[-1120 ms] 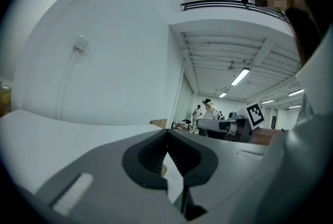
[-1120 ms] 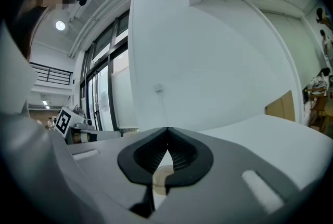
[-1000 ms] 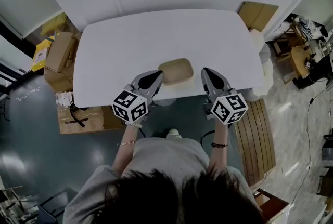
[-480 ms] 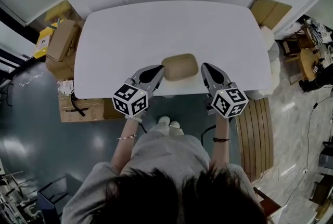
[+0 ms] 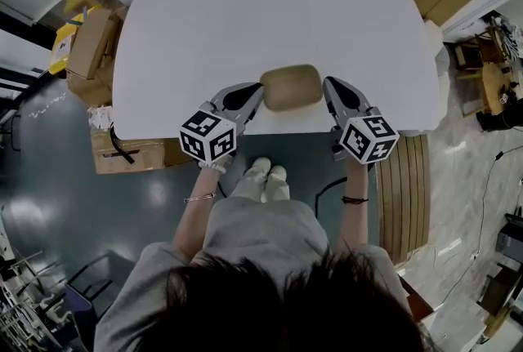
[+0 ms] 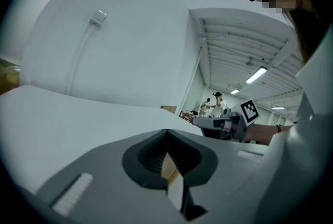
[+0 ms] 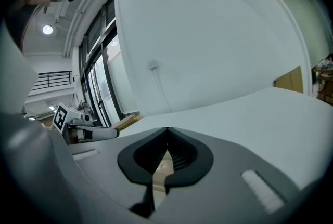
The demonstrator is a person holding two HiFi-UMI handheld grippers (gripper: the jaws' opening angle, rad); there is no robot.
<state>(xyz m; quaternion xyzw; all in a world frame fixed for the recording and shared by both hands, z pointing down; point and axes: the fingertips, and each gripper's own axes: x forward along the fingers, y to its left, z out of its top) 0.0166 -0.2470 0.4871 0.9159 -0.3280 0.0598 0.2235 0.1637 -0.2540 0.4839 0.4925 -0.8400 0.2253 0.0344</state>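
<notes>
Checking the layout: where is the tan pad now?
Head view: the tan pad lies near the front edge of the white table, between the left gripper and the right gripper.

Open passage is being offered over the far part of the white table (image 5: 245, 15). At the near edge, the way is being blocked by the tan rounded object (image 5: 291, 86), which is being flanked closely by the left gripper (image 5: 258, 91) and the right gripper (image 5: 328, 84). The floor at the left is being crowded by cardboard boxes (image 5: 90, 56).
</notes>
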